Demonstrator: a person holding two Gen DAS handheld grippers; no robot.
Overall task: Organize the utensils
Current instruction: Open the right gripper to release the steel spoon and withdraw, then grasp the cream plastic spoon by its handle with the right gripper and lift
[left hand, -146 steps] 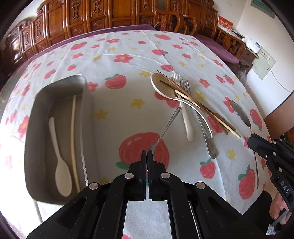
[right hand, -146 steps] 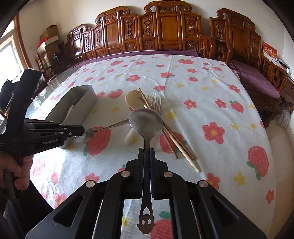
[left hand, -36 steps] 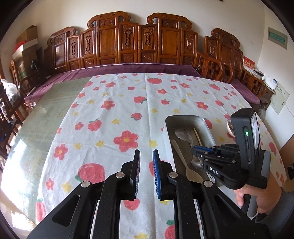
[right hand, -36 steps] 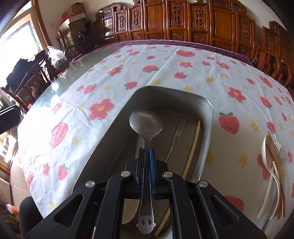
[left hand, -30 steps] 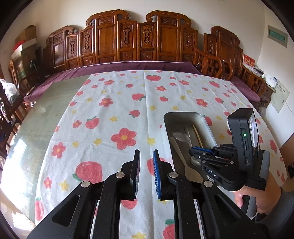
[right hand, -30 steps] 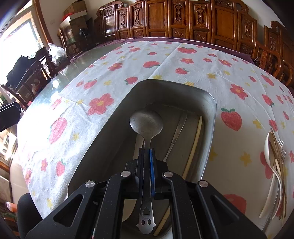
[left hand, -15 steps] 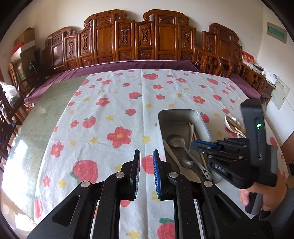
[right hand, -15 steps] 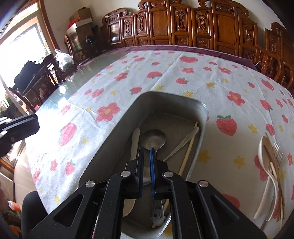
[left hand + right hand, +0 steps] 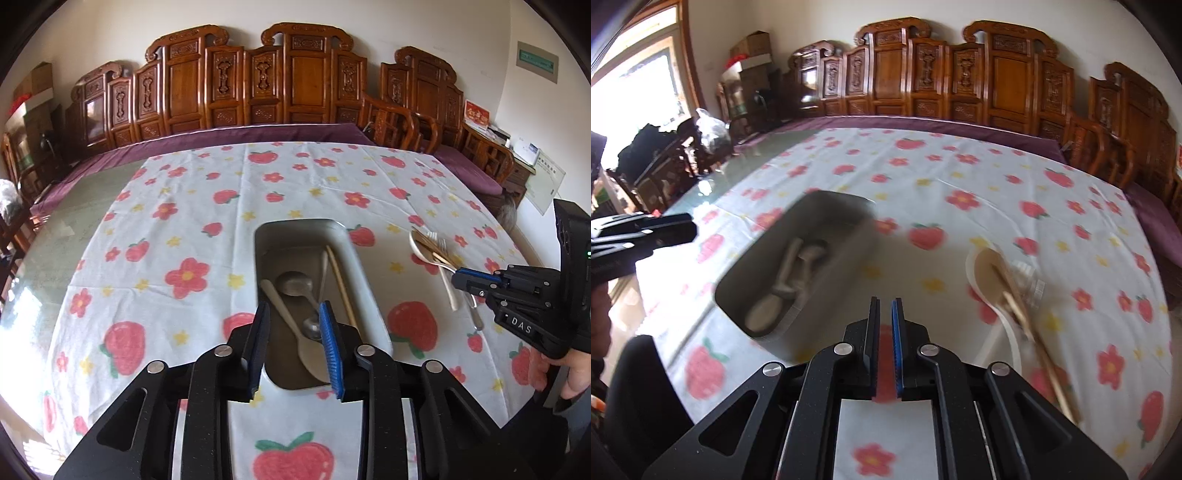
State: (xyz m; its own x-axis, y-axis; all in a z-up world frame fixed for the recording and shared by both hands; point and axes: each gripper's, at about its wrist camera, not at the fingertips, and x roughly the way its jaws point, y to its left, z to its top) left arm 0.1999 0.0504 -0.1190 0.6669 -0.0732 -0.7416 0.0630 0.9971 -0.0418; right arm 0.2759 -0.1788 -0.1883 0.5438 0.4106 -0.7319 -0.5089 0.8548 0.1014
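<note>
A grey metal tray (image 9: 351,243) sits on the strawberry tablecloth and holds a metal spoon (image 9: 295,283), a cream spoon (image 9: 310,354), a smaller metal utensil and a chopstick (image 9: 341,284). My left gripper (image 9: 295,317) is open and empty, just above the tray's near end. My right gripper (image 9: 885,314) is empty, its jaws a narrow gap apart, over the cloth between the tray (image 9: 857,221) and the loose pile. It also shows at the right of the left wrist view (image 9: 458,278). The pile (image 9: 436,254) holds a cream spoon (image 9: 993,295), chopsticks and forks.
Carved wooden chairs and a bench (image 9: 258,96) line the far side of the table. Bare glass tabletop (image 9: 55,236) shows at the left past the cloth. Chairs and bags (image 9: 665,147) stand by the window at the left.
My right gripper let go of the metal spoon into the tray, then pulled out and swung right toward the pile. My left gripper opened wider and moved over the tray.
</note>
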